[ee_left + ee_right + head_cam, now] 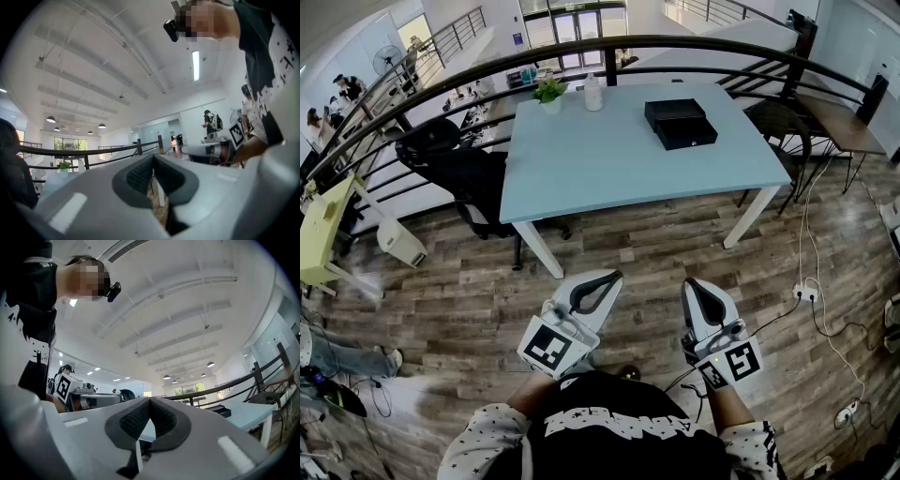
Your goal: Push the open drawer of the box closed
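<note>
A black box (680, 123) rests on the far right part of the light blue table (609, 164); at this distance I cannot tell how far its drawer stands out. The box also shows small and far off in the right gripper view (218, 410). Both grippers are held close to the person's body, well short of the table and over the wooden floor. My left gripper (614, 275) is shut with nothing in it, its tips meeting (153, 157). To its right, my right gripper (689, 281) is likewise shut and empty (150, 400). Both gripper cameras tilt up toward the ceiling.
A small potted plant (549, 91) and a white bottle (592, 93) stand at the table's far edge. A black office chair (450, 159) sits left of the table, another chair (778, 122) to its right. A dark railing (609, 47) runs behind. Cables and a power strip (806, 292) lie on the floor at right.
</note>
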Available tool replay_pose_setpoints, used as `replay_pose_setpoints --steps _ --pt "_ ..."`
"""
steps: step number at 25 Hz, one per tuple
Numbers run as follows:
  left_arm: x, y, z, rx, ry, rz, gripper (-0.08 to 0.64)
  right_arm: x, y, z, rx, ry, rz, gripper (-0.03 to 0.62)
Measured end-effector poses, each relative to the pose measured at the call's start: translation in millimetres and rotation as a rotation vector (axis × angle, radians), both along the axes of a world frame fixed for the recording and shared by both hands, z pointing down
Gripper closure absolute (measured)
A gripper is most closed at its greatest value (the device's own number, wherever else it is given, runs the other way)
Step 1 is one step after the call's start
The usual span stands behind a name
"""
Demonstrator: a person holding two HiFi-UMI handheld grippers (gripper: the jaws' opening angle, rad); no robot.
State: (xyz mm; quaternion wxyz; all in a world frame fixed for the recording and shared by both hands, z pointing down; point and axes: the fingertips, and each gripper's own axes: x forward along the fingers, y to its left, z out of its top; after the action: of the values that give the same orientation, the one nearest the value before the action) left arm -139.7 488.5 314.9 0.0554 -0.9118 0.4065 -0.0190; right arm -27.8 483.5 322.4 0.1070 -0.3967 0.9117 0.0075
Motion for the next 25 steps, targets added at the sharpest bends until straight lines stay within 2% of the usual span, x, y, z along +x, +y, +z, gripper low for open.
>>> replay_pose_setpoints --steps 8,13,17,25 --pt "20.2 -5.9 -2.2 0.007 -0.004 0.037 0.560 14.9 -0.2 -2.7 0.039 0.019 0.014 0.598" --pt "31.4 -9.3 -2.1 0.017 -0.012 0.052 0.560 27.9 -7.1 -1.7 0.004 -0.019 0.023 0.600" --pt "31.9 -7.9 1.4 -0.006 -0.024 0.053 0.560 33.1 -9.8 -0.6 -0.015 -0.063 0.009 0.600" --pt "23.1 -9.3 2.3 -0.014 -0.052 -0.007 0.560 31.7 -19.0 8.5 -0.050 -0.105 -0.028 0.600"
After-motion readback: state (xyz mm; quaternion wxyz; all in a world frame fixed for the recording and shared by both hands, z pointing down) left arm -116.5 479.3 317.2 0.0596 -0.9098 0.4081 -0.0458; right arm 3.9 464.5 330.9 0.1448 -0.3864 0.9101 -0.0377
